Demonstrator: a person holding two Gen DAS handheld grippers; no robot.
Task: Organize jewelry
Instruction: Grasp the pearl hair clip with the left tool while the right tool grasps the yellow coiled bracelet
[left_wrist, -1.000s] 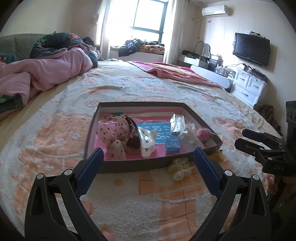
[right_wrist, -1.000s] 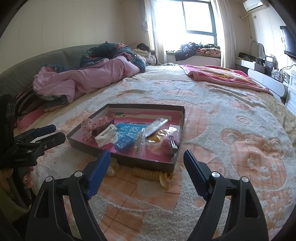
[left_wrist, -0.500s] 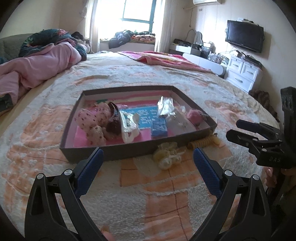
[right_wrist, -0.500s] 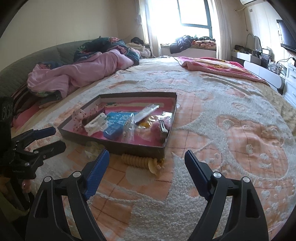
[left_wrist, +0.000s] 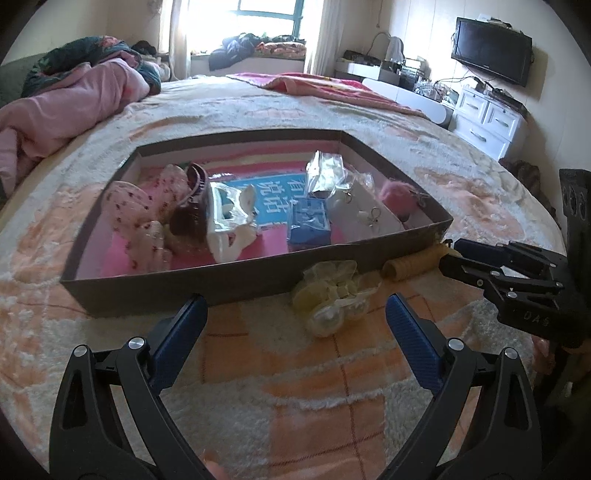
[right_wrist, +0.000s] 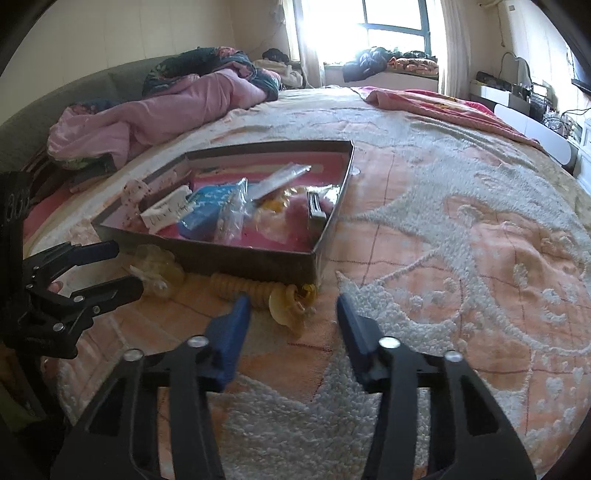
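Right wrist view: the right gripper (right_wrist: 293, 310), jaws just narrowed yet pinching nothing, hovers near a yellow ribbed hair clip (right_wrist: 258, 291) on the fleecy bed blanket (right_wrist: 461, 258), just outside the shallow dark cardboard tray (right_wrist: 258, 258). The left gripper (left_wrist: 295, 317) is spread. Best approach: straddle the clip before closing.

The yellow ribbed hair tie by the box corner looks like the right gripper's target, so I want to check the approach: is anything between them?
Nothing visible blocks it. The right gripper has only bare blanket before the yellow ribbed hair tie.
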